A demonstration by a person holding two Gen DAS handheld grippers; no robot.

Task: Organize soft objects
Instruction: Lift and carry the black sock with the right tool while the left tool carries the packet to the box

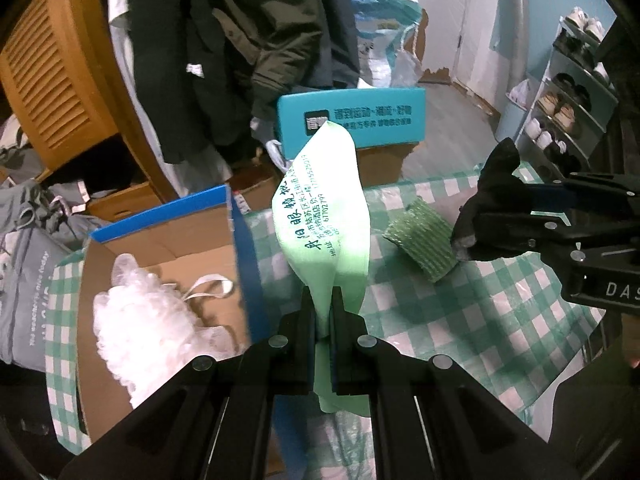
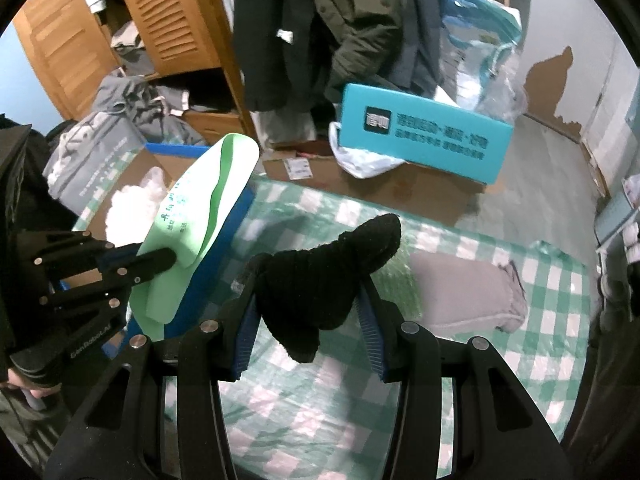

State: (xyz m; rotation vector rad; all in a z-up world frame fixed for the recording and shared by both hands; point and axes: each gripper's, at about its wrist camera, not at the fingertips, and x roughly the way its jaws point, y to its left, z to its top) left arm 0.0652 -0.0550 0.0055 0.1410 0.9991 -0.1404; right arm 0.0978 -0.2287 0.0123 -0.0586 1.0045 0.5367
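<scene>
Two soft things are up off the checked tablecloth (image 2: pixel 500 364): left gripper (image 1: pixel 321 304) pinched tight on a green lens cloth (image 1: pixel 320 204), right gripper (image 2: pixel 308 300) clamping a black sock (image 2: pixel 320 276), probably both headed for the cardboard box (image 1: pixel 160 240) far left, green scrubber pad (image 1: pixel 422 240) next

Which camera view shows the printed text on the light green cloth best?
The left wrist view. There the light green cloth, held in the left gripper, faces the camera, so the dark printed characters are large and sharp. In the right wrist view the cloth is seen at an angle, with its print small and faint.
</scene>
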